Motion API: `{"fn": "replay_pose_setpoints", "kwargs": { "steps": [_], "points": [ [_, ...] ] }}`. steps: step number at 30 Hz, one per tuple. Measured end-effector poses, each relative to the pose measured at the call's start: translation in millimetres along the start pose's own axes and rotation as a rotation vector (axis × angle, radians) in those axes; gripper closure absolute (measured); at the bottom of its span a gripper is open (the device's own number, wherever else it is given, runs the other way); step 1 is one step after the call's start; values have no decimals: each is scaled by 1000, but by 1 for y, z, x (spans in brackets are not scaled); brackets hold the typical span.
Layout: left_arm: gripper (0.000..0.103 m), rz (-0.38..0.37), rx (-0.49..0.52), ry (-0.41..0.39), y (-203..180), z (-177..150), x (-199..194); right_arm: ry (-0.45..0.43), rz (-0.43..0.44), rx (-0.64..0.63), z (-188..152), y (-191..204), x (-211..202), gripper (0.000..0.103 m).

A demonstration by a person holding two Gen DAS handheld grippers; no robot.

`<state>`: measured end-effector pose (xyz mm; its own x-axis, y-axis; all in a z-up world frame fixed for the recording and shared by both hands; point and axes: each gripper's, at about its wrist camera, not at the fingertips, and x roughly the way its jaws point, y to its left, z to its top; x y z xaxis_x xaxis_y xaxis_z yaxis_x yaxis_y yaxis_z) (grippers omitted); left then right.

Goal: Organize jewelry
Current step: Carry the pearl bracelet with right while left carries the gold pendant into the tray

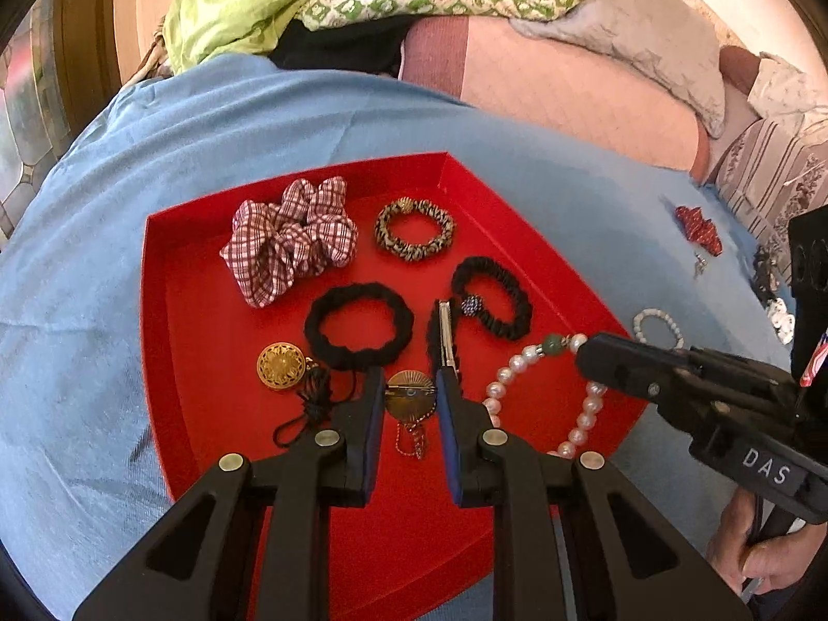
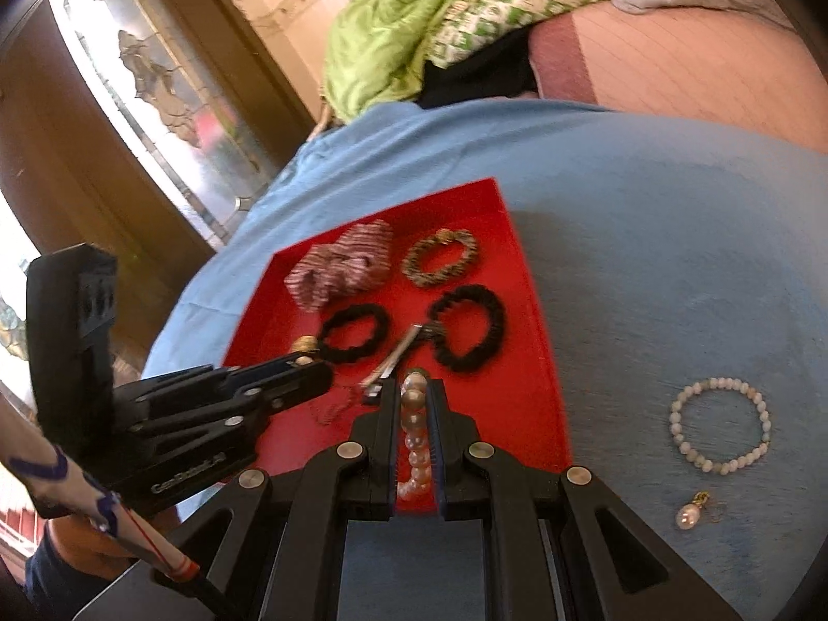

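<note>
left gripper [image 1: 411, 398] gripped a round gold brooch [image 1: 411, 394] | right gripper [image 2: 414, 403] clamped a white pearl bracelet [image 1: 543, 388] | both above shallow red cardboard tray [image 1: 207, 310]

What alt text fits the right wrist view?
The right gripper holds a pearl bracelet between its fingers over a red tray of hair ties on blue cloth, the left gripper alongside.

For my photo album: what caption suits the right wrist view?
Right gripper holding a pearl bracelet over the red tray of hair ties.
</note>
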<state>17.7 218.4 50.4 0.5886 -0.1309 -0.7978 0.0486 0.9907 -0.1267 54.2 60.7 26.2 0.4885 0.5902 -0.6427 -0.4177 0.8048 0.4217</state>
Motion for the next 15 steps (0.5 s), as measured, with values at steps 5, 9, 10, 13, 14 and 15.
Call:
{"fn": "replay_pose_setpoints", "kwargs": {
  "steps": [5,9,10,13,14,15],
  "points": [
    [84,19,-2,16,-1,-1,4,0,-23,6,1,-5,1,92],
    [84,28,-1,28,-3,-2,8,3,-37,-9,1,-4,3,92],
    [84,31,-1,30,-3,-2,8,5,-42,-13,0,-4,3,92],
    [84,40,0,36,-4,-1,11,11,-49,-10,0,-5,5,91],
    [84,41,1,39,-4,-1,12,12,-52,-9,0,-6,6,91],
    [84,43,2,41,-4,-1,13,12,-57,-9,0,-7,6,91]
  ]
}}
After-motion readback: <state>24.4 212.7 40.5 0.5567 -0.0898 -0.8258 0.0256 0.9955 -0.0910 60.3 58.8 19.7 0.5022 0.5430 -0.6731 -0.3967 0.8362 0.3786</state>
